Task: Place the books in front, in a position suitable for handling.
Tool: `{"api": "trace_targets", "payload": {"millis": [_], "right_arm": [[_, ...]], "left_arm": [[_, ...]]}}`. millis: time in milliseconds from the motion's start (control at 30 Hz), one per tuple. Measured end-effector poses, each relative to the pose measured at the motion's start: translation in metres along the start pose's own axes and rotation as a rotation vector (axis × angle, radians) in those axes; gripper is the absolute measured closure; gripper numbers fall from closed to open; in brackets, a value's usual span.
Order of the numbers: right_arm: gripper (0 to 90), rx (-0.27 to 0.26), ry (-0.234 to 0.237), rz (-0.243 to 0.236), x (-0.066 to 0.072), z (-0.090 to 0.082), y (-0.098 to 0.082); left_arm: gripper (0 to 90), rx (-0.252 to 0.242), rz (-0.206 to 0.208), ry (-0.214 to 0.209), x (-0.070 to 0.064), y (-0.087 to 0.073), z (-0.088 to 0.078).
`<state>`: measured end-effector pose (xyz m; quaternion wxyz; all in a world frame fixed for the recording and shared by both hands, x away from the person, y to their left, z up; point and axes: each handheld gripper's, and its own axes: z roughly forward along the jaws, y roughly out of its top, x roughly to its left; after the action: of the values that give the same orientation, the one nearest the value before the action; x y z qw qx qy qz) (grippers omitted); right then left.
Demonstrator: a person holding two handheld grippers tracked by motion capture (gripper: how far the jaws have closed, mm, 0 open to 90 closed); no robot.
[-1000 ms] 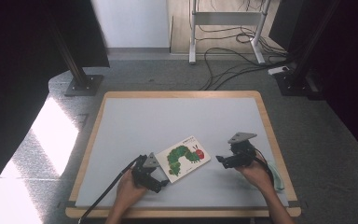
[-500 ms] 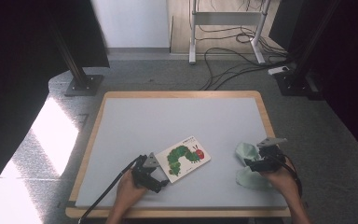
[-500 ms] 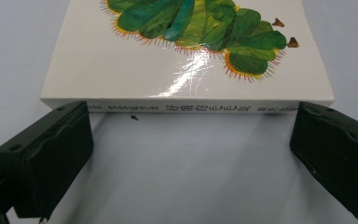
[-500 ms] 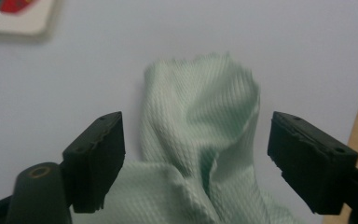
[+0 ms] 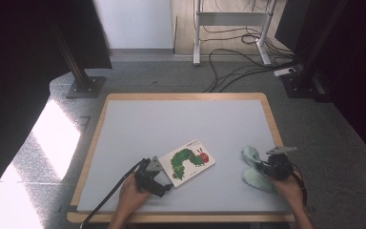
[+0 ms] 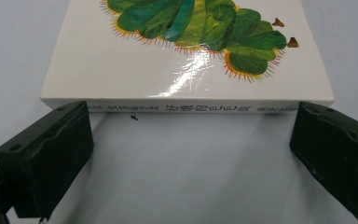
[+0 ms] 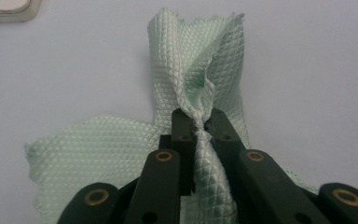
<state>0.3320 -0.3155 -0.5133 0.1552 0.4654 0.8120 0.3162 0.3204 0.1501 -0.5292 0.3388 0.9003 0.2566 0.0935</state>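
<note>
A white picture book [image 5: 190, 162] with a green caterpillar on its cover lies flat near the table's front middle. My left gripper [image 5: 166, 180] rests at the book's near-left edge. In the left gripper view its jaws stand wide apart at either end of the book's spine [image 6: 186, 108], so this gripper [image 6: 186, 149] is open. A pale green waffle-weave cloth [image 5: 253, 171] lies crumpled at the front right. My right gripper [image 5: 264, 169] has just been closing, and its jaws pinch a bunched fold of the cloth [image 7: 98, 158]. The right gripper [image 7: 198, 126] is shut on it.
The grey table top has a wooden rim [image 5: 181, 97]. A black cable [image 5: 109, 200] trails from the left gripper over the front edge. Cables [image 5: 233, 62] and metal stand legs sit on the floor beyond. A corner of the book [image 7: 4, 9] shows in the right gripper view.
My right hand has moved right and down, from beside the book to the cloth, and its jaws have shut on a fold. The left hand and the book have stayed put.
</note>
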Motion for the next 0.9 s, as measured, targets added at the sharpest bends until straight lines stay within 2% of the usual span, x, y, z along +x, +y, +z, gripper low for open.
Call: {"api": "trace_targets", "payload": {"millis": [33,67,100,133,167,200,233,267,300,333,400,433,500,533,567,600,667,700,733,767,800,867,900], "right_arm": [[82.9,-0.006,0.004,-0.005,0.002,-0.001,0.002],[82.9,-0.034,0.03,-0.009,0.007,-0.006,0.008],[82.9,-0.034,0.03,-0.009,0.007,-0.006,0.008],[82.8,-0.05,0.048,-0.034,0.013,-0.01,0.017],[82.8,-0.05,0.048,-0.034,0.013,-0.01,0.017],[82.8,-0.07,0.059,-0.072,0.022,-0.014,0.03],[82.8,-0.07,0.059,-0.072,0.022,-0.014,0.03],[82.8,-0.089,0.072,-0.095,0.028,-0.016,0.041],[82.8,-0.089,0.072,-0.095,0.028,-0.016,0.041],[82.7,-0.107,0.099,-0.121,0.037,-0.016,0.054],[82.7,-0.113,0.106,-0.129,0.039,-0.016,0.058],[82.7,-0.128,0.134,-0.147,0.048,-0.012,0.07],[82.7,-0.13,0.144,-0.15,0.051,-0.01,0.074],[82.6,-0.135,0.169,-0.162,0.058,-0.003,0.082],[82.6,-0.135,0.169,-0.162,0.058,-0.003,0.082],[82.5,-0.133,0.192,-0.175,0.066,0.006,0.09],[82.4,-0.126,0.216,-0.184,0.075,0.017,0.095],[82.4,-0.126,0.216,-0.184,0.075,0.017,0.095],[82.3,-0.11,0.243,-0.191,0.083,0.031,0.099],[82.3,-0.11,0.243,-0.191,0.083,0.031,0.099],[81.9,-0.093,0.262,-0.201,0.091,0.045,0.1],[81.4,-0.069,0.256,-0.217,0.097,0.056,0.099],[81.4,-0.069,0.256,-0.217,0.097,0.056,0.099]], "left_arm": [[0.0,0.0,0.0,0.0,0.0,0.0,0.0],[0.0,0.0,0.0,0.0,0.0,0.0,0.0],[0.0,0.0,0.0,0.0,0.0,0.0,0.0],[0.0,0.0,0.0,0.0,0.0,0.0,0.0],[0.0,0.0,0.0,0.0,0.0,0.0,0.0],[0.0,-0.001,0.0,0.0,0.0,0.0,0.0],[0.0,-0.001,0.0,0.0,0.0,0.0,0.0],[0.0,0.0,0.0,0.0,0.0,0.0,0.0],[0.0,0.0,0.0,0.0,0.0,0.0,0.0],[0.0,0.0,0.001,0.0,0.0,0.0,0.0],[0.0,0.0,0.001,-0.001,0.0,0.0,0.0],[0.0,0.0,0.001,0.0,0.0,0.0,0.0],[0.0,0.001,0.002,0.0,0.0,0.0,0.0],[0.0,0.0,0.001,0.001,0.0,0.0,0.0],[0.0,0.0,0.001,0.001,0.0,0.0,0.0],[0.0,0.0,0.001,0.001,0.0,0.0,0.0],[0.0,0.0,0.001,0.001,0.0,0.0,0.0],[0.0,0.0,0.001,0.001,0.0,0.0,0.0],[0.0,0.0,0.001,0.001,0.0,0.0,0.0],[0.0,0.0,0.001,0.001,0.0,0.0,0.0],[0.0,0.0,0.001,0.001,0.0,0.0,0.0],[0.0,-0.001,0.001,0.001,0.0,0.0,0.0],[0.0,-0.001,0.001,0.001,0.0,0.0,0.0]]}}
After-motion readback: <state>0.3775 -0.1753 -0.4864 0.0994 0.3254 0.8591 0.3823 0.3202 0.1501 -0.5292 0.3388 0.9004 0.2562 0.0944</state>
